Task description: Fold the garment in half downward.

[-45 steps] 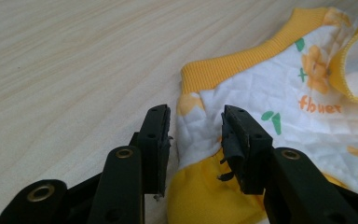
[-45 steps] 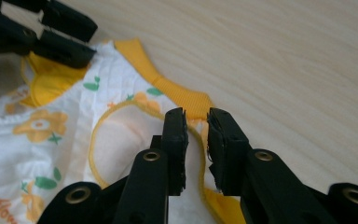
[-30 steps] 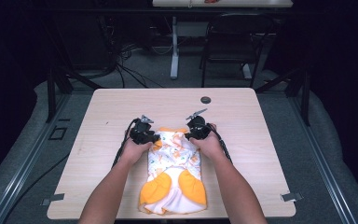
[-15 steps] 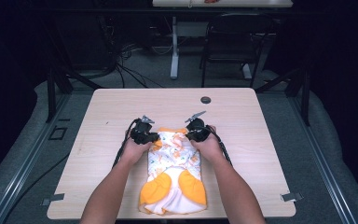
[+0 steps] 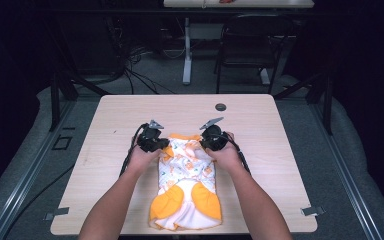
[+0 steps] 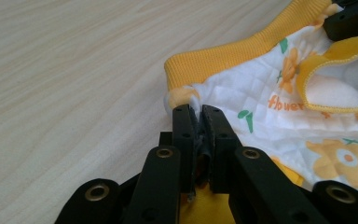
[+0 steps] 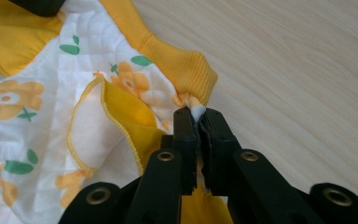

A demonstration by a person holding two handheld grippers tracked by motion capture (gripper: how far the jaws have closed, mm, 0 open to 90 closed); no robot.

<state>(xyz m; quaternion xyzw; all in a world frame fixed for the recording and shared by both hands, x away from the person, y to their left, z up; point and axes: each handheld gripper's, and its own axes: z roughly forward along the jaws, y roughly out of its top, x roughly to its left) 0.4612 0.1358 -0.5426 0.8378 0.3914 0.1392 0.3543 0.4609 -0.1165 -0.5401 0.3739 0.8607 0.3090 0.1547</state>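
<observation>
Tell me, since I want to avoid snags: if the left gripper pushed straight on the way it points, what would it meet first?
The left gripper is shut on the garment; straight ahead lies its yellow ribbed band, then likely bare table.

The hand-held gripper (image 7: pixel 197 114) pinches the flowered garment's (image 7: pixel 51 84) corner beside its yellow cuff (image 7: pixel 177 60).

The one readable word is "flower", printed in small orange letters on the white quilted garment (image 6: pixel 279 105), beside a flower print, seen in the left gripper view.
</observation>
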